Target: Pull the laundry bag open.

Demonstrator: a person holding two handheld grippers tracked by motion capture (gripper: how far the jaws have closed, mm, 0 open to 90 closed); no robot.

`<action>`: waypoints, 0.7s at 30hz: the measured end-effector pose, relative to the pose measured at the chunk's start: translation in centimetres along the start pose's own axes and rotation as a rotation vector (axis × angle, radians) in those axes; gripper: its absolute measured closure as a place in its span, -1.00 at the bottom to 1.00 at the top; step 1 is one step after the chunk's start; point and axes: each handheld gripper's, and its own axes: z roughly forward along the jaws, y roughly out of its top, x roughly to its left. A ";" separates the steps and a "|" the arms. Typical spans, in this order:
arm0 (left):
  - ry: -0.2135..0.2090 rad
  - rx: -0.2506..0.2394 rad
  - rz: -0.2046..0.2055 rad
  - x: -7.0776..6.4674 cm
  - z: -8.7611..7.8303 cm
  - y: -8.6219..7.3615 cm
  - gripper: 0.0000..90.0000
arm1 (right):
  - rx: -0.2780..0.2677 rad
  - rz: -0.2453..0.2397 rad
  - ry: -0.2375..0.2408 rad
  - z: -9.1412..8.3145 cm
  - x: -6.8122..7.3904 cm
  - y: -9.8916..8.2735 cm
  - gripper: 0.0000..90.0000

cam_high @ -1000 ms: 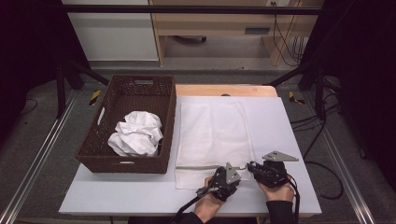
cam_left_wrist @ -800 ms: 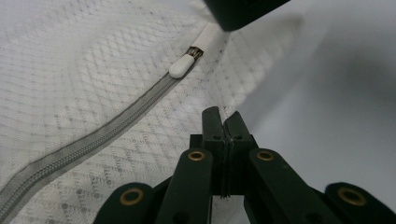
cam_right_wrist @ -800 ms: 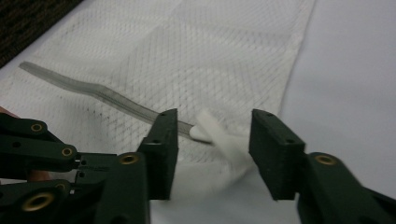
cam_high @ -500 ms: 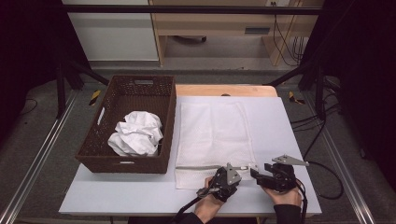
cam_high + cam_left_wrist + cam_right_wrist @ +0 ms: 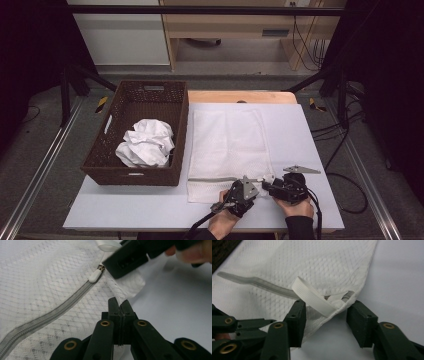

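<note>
Between right gripper (image 5: pixel 325 322) fingers, mesh bag (image 5: pixel 317 270) corner

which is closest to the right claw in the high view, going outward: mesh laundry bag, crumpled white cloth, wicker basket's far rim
From the right claw:
1. mesh laundry bag, its near corner right at the claw, centre of the table.
2. crumpled white cloth, inside the basket, to the left.
3. wicker basket's far rim, back left.

We see the bench (image 5: pixel 310 145) evenly lit from above, bright against dark surroundings at both sides. Shadows are soft and short. In the gripper views, near fingers (image 5: pixel 117 315) blur slightly; the mesh bag (image 5: pixel 324 265) looks mildly overexposed, without hard glare.
</note>
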 end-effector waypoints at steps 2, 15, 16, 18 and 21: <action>0.000 -0.001 0.008 -0.1 0.0 0.0 0.97 | -0.028 0.010 0.013 -0.5 0.0 0.2 0.21; -0.013 -0.004 0.001 -0.1 -0.1 -0.1 0.94 | -0.071 -0.032 0.018 -1.6 0.4 0.6 0.88; -0.019 -0.005 -0.002 0.0 -0.2 -0.1 0.93 | -0.072 -0.036 0.020 -1.7 0.5 0.6 0.90; -0.034 -0.009 -0.008 0.1 -0.4 -0.2 0.88 | -0.078 -0.054 0.016 -1.9 0.8 0.7 0.90; -0.047 -0.012 -0.018 0.3 -1.0 -0.3 0.67 | -0.082 -0.074 0.014 -2.1 1.1 0.8 0.91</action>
